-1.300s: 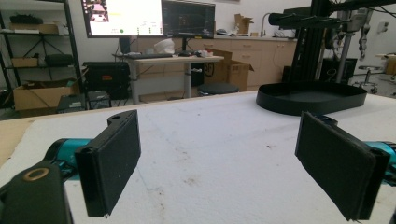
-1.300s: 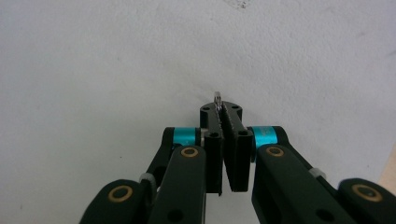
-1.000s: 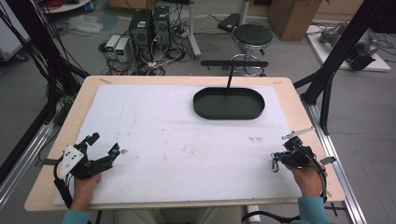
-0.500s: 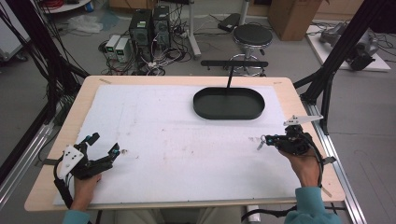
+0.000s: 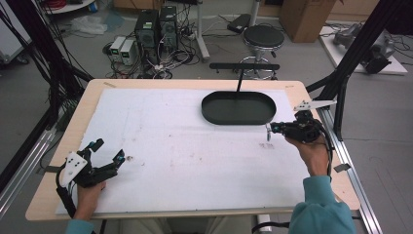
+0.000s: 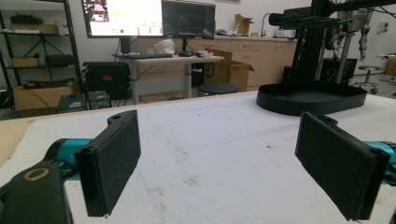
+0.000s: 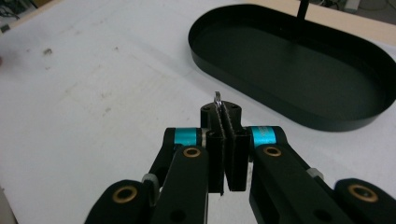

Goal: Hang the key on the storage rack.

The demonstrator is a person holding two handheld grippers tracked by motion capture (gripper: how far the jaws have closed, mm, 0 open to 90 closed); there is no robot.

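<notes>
Here the right gripper [image 5: 269,129] is hovering just beside the near rim of the black oval tray [image 5: 238,108], its jaws pressed together on a small silvery metal piece [image 7: 217,98] whose tip is poking out above them; what the piece is cannot be told. The tray is sitting at the far right of the white table cover [image 5: 185,146]. The left gripper [image 5: 108,155] is resting at the near left corner, its jaws spread wide with nothing between them, well apart from the tray.
</notes>
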